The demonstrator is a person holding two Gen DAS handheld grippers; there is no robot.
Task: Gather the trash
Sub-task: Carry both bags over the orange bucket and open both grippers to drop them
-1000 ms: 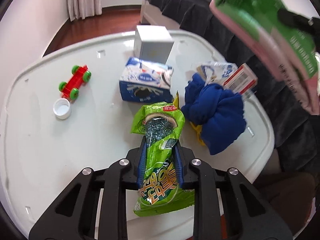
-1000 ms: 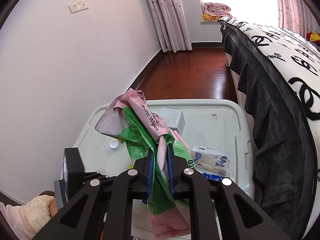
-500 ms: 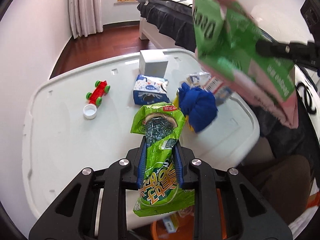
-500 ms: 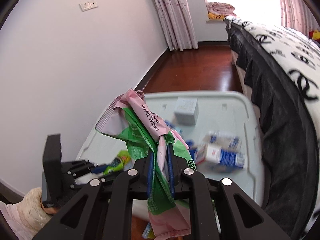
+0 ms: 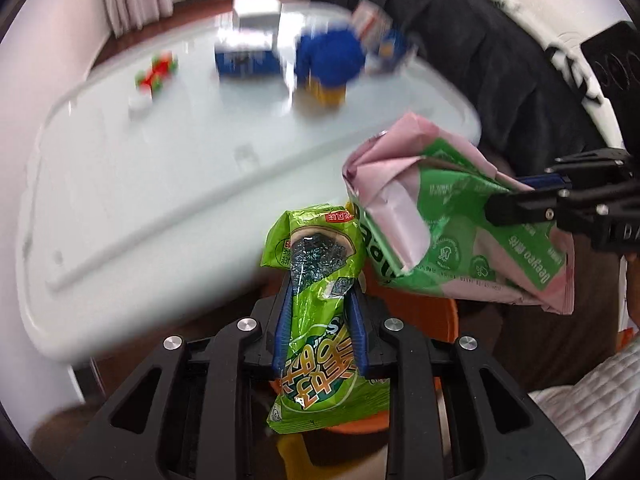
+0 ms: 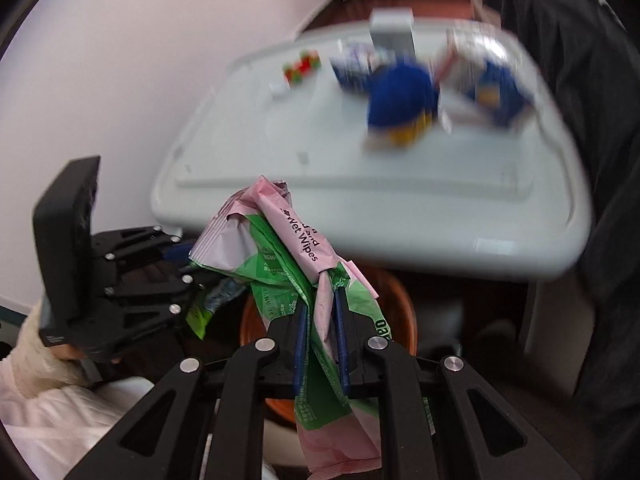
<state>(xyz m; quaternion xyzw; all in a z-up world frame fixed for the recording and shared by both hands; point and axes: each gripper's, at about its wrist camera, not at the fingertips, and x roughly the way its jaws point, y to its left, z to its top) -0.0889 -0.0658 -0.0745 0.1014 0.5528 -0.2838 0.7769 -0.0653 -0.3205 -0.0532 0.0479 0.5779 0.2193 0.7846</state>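
My left gripper is shut on a green snack wrapper and holds it above an orange bin below the table's near edge. My right gripper is shut on a pink and green wet-wipes packet, also above the orange bin. The packet and the right gripper show at the right of the left wrist view. The left gripper with the green wrapper shows at the left of the right wrist view.
The white table carries a blue cloth, a blue and white packet, a white box, a red and green toy car and a white cap. A black-draped bed stands to the right.
Both grippers have pulled back off the table and dropped lower, carrying their wrappers. The orange bin has come into view under them. The table now lies farther ahead.
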